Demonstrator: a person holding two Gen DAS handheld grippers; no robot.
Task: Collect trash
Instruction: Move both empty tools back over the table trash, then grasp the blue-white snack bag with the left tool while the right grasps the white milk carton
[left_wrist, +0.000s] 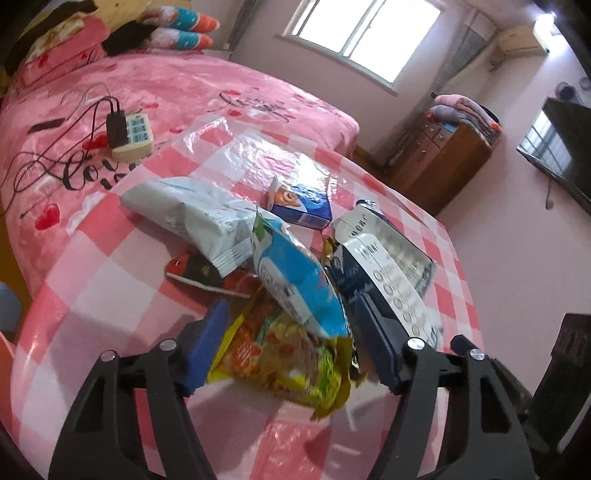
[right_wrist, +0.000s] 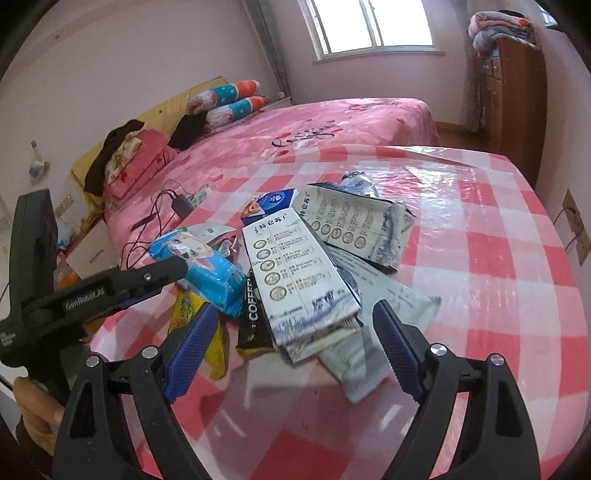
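Left gripper (left_wrist: 288, 343) jaws half-closed around a blue-and-white snack packet (left_wrist: 295, 280); contact cannot be confirmed. Right gripper (right_wrist: 295, 332) jaws wide, empty. Only the right wrist view shows a black "COFFEE" sachet (right_wrist: 253, 317) at 9 o'clock from the flattened white-and-navy carton (right_wrist: 295, 277).

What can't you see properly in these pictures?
- Red and black wrapper: left wrist view, mostly buried under the white packet.
- Yellow noodle packet: right wrist view, largely hidden by the blue packet and the right tool.
- Small print on the flattened carton: too small to read.
- Whether the left tool presses the noodle packet: unclear, motion blur.
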